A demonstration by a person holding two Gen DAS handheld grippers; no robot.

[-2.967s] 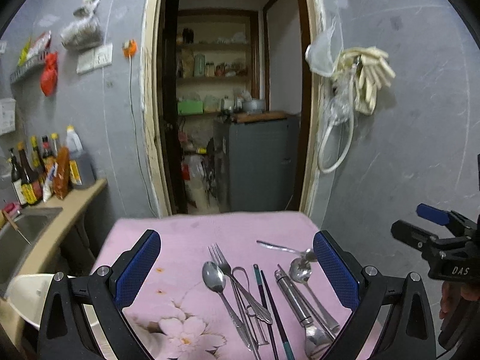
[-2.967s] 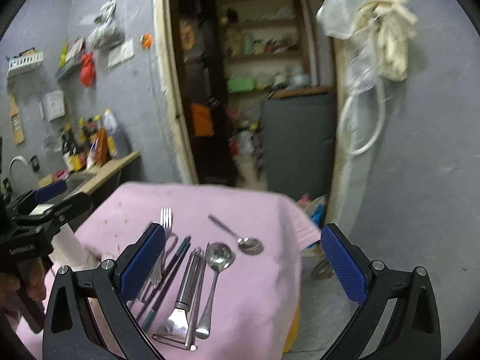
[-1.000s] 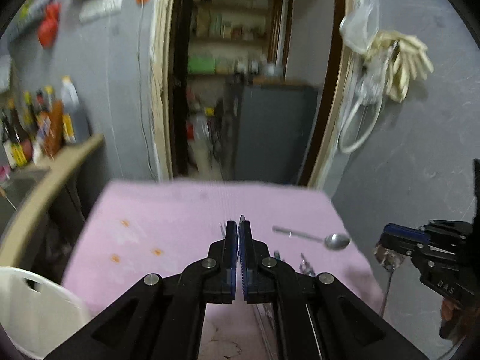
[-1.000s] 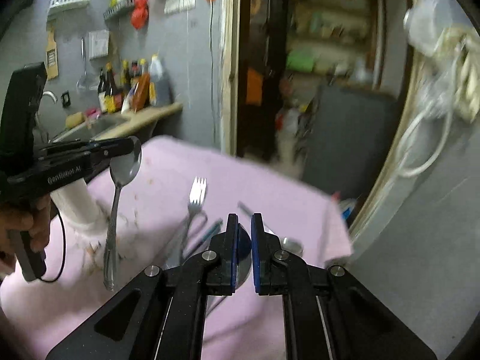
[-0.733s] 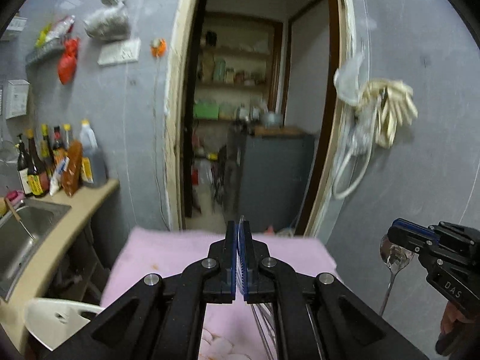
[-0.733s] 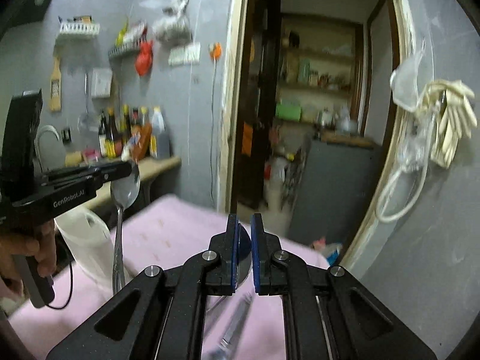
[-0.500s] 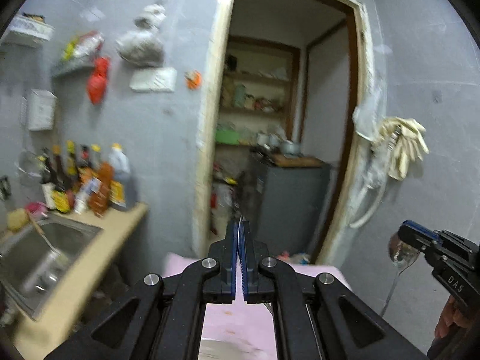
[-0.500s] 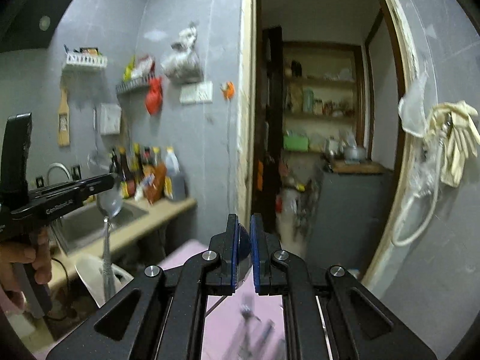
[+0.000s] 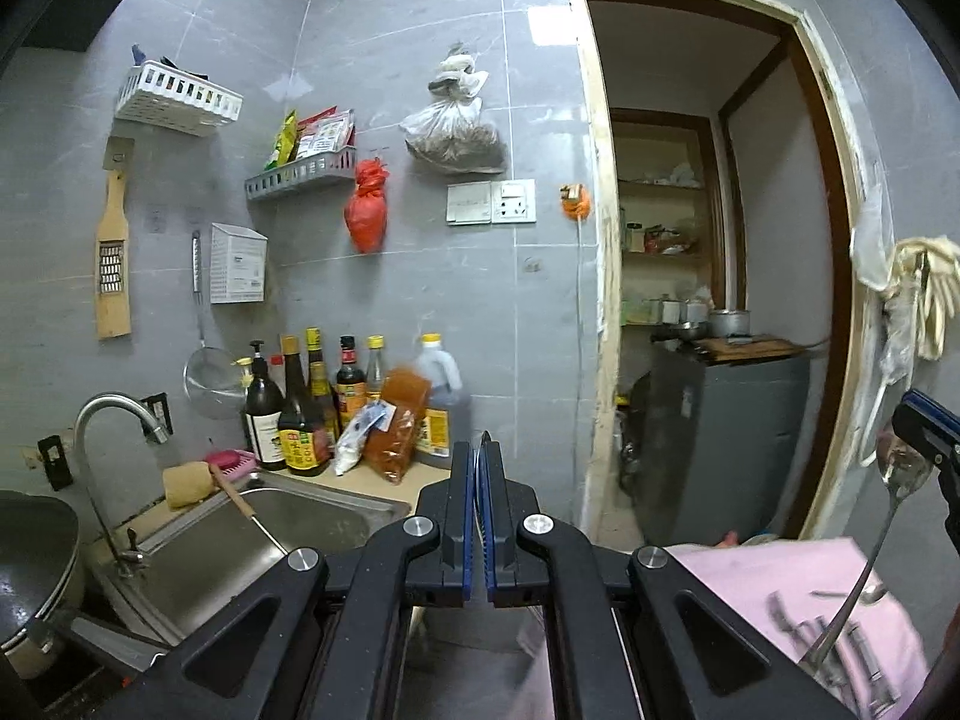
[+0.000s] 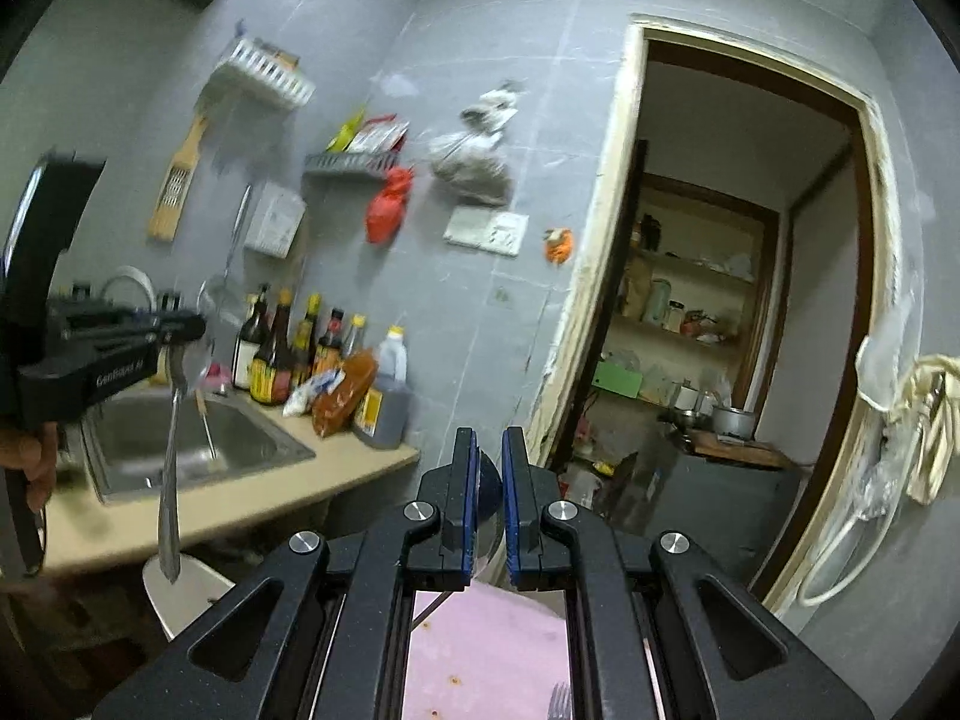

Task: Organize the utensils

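Note:
My left gripper (image 9: 478,468) is shut on a metal spoon, seen edge-on between its pads. In the right wrist view that left gripper (image 10: 192,327) holds the spoon (image 10: 171,456) by its bowl, handle hanging down over the counter. My right gripper (image 10: 486,468) is shut on another spoon's bowl (image 10: 489,504). In the left wrist view the right gripper (image 9: 918,426) holds this spoon (image 9: 864,564) hanging above the pink table (image 9: 780,576). Several blurred utensils (image 9: 840,642) lie on the cloth. A fork's tines (image 10: 559,702) show low in the right wrist view.
A steel sink (image 9: 240,540) with a tap (image 9: 114,426) sits at the left, bottles (image 9: 312,414) behind it. A white container (image 10: 180,588) stands below the counter edge. A dark pan (image 9: 30,564) is at far left. A doorway (image 9: 708,300) opens to the right.
Both grippers closed on spoons from the table, lifted them and swung left toward the sink counter. The table has dropped to the lower right of view.

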